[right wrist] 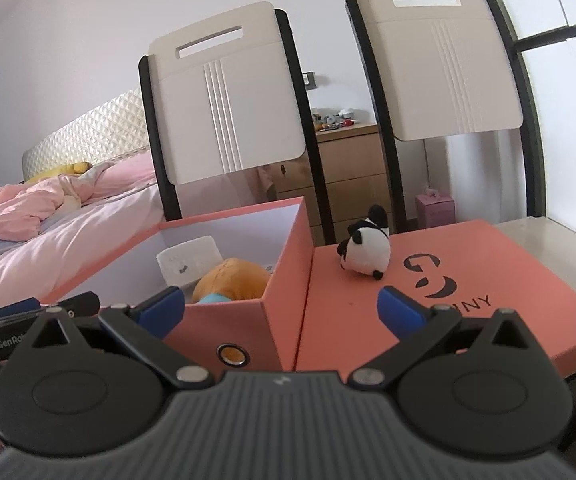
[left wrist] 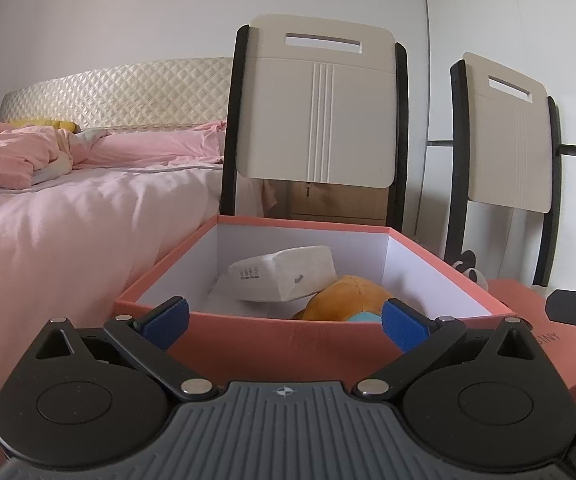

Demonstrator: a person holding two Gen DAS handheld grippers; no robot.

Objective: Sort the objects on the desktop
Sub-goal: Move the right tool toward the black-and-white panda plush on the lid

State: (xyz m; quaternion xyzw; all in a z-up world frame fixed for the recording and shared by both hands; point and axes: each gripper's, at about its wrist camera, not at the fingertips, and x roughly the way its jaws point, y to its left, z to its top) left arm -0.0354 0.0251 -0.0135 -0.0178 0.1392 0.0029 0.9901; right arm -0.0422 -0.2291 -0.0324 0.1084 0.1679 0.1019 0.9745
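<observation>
Left wrist view
Left tool: fingers spread wide and pinching nothing, held just in front of the near wall of the box.
Open box: salmon-pink outside, white inside, lid off.
Tissue pack: white, lay tilted inside the box toward its back.
Orange plush: sat in the box at the near right, touching the tissue pack.
Panda plush: only partly seen past the box's right wall.

Right wrist view
Right tool: blue pads spread apart, gripping nothing, near the seam between box and lid.
Box lid: lay flat on the counter, just right of the open box, its far right corner near the counter's far edge.
Panda plush: sat on the lid's far left part, near the box wall.
Left tool: showed at the left edge.
</observation>
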